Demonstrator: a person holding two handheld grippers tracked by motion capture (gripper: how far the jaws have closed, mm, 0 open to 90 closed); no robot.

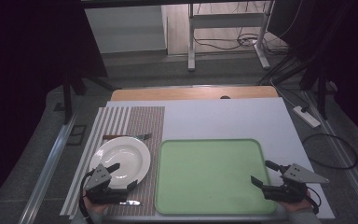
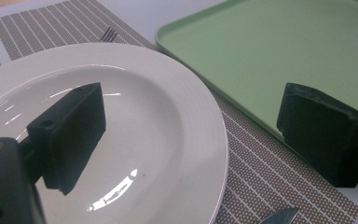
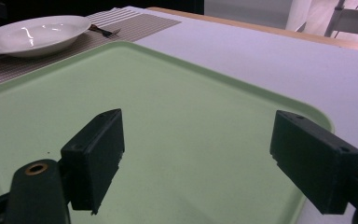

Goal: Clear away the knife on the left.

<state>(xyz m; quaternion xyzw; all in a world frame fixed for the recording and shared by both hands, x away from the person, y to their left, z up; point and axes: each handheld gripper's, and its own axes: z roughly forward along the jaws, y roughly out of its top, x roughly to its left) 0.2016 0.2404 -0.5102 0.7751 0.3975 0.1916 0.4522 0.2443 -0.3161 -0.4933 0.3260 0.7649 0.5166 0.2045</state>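
Green tray (image 1: pixel 209 175) bare at table centre, white plate (image 1: pixel 121 161) just left of it on the striped placemat (image 1: pixel 144 123).

Right gripper (image 1: pixel 260 173), jaws apart, overhangs the tray's right rim; left gripper (image 1: pixel 123 175), jaws apart, straddles the plate's near edge; a fork (image 1: pixel 128 137) and a knife (image 1: pixel 129 203) flank the plate.

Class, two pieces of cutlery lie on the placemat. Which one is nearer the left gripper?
The knife, lying beside the left gripper at the placemat's near edge. The fork lies beyond the plate, farther away.
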